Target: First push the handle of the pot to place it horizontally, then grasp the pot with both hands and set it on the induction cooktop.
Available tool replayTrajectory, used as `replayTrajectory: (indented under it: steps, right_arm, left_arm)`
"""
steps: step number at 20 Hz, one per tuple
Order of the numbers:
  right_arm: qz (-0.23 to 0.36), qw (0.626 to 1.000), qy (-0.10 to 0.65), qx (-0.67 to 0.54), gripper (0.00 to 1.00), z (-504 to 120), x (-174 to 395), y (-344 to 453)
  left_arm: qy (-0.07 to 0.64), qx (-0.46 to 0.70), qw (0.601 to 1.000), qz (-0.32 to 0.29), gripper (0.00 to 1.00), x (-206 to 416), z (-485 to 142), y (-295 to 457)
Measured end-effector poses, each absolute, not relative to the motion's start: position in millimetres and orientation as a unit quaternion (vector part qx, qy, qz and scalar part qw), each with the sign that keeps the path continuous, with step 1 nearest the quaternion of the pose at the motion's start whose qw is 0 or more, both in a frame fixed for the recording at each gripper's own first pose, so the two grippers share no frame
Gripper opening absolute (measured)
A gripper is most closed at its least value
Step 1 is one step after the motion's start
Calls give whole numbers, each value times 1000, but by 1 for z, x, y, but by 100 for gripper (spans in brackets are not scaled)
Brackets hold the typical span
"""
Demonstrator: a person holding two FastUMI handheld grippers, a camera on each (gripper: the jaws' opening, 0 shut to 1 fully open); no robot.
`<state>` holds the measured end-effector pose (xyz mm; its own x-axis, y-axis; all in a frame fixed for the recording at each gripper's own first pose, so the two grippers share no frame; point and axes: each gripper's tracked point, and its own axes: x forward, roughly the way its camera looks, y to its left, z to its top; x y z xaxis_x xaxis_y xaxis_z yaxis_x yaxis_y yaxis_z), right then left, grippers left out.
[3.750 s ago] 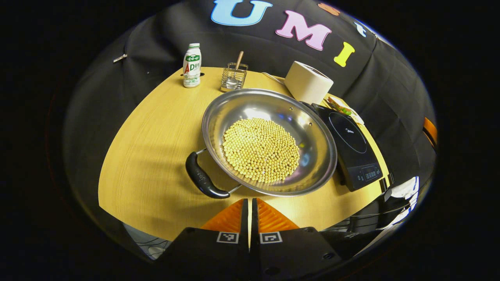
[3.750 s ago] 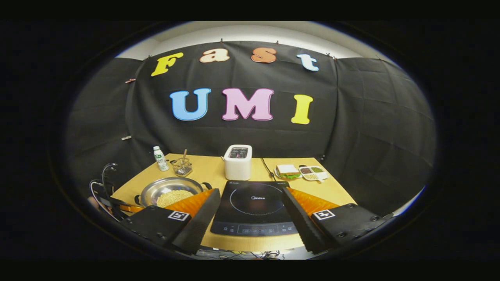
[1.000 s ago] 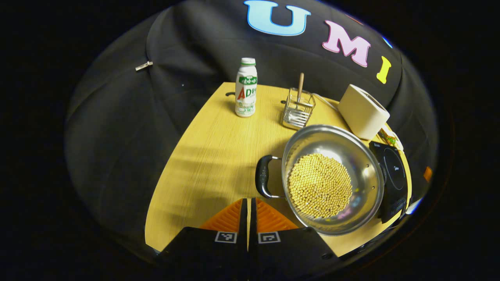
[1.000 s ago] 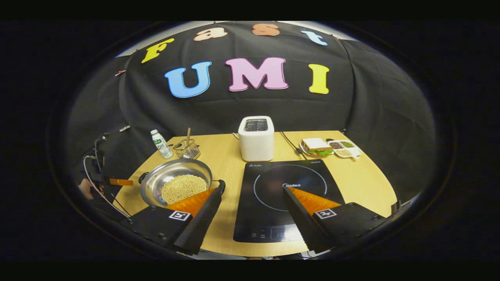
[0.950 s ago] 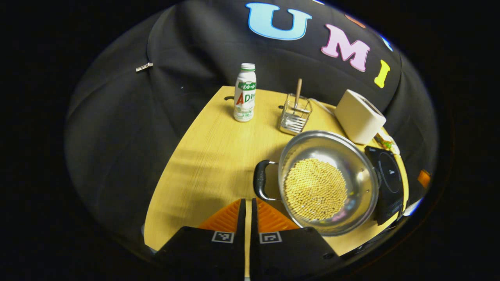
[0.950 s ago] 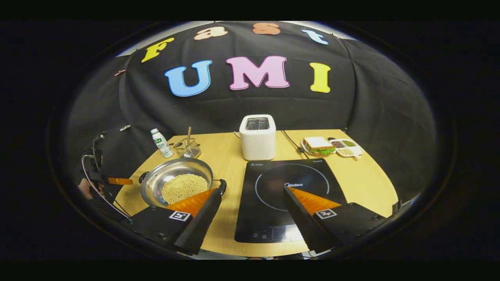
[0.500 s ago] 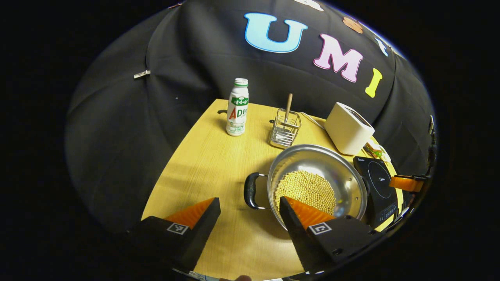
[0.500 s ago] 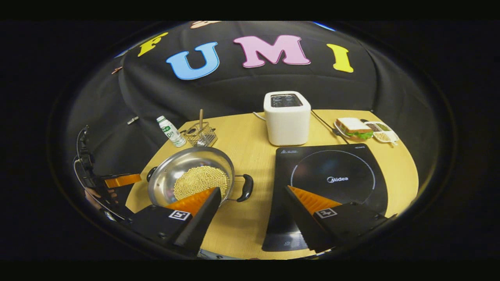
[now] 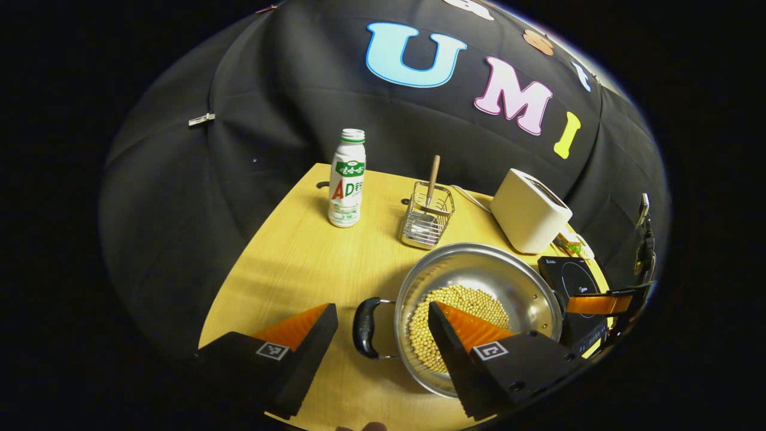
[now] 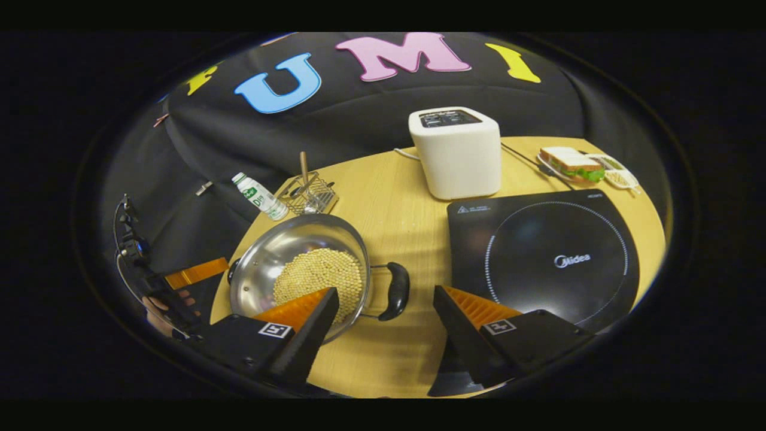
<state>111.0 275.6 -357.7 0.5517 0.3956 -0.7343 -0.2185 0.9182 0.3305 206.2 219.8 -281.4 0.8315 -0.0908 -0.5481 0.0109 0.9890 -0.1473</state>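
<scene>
Both grippers' jaws apart, nothing held. Left gripper (image 9: 383,326) straddles the pot's left handle (image 9: 362,328); right gripper (image 10: 386,308) lines up on the right handle (image 10: 396,291). Pot (image 10: 281,263) sits on the table (image 10: 389,209), handles roughly level, beside the cooktop (image 10: 538,239). Step: two-handed grasp. Next: advance, close on both handles, lift level.
</scene>
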Motion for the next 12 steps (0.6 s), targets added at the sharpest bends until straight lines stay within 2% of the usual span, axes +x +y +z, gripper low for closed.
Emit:
replayTrajectory:
  steps: [6, 11, 12]
  right_arm:
    - [175, 873, 442, 105, 100, -383, 120, 286]
    - [174, 876, 436, 111, 99, -394, 127, 302]
    - [171, 877, 434, 112, 94, -396, 129, 304]
  left_arm:
    - [307, -70, 949, -30, 96, 232, -309, 223]
    - [327, -117, 937, -28, 96, 240, -337, 222]
    - [325, -127, 937, -30, 95, 241, -338, 220]
